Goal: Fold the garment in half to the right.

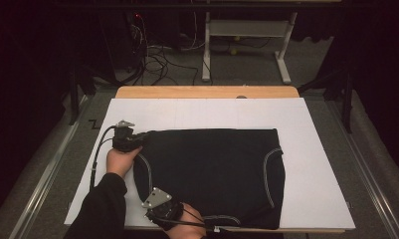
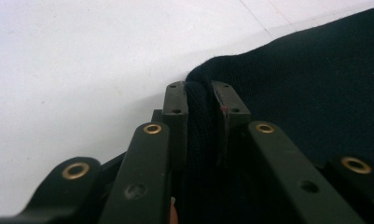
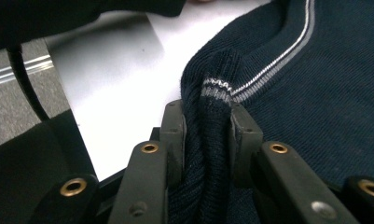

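Observation:
A dark navy knitted garment with thin white stripes lies folded flat on the white board. My left gripper sits at its far left corner, shut on a fold of the plain dark cloth. My right gripper is at the near left edge, shut on a ribbed, striped piece of the garment. In the right gripper view the white stripe curves away from the jaws across the knit.
The white board rests on a wooden table with grey carpet around it. Cables and a table frame stand on the floor beyond. The person's dark sleeve comes in at the bottom left.

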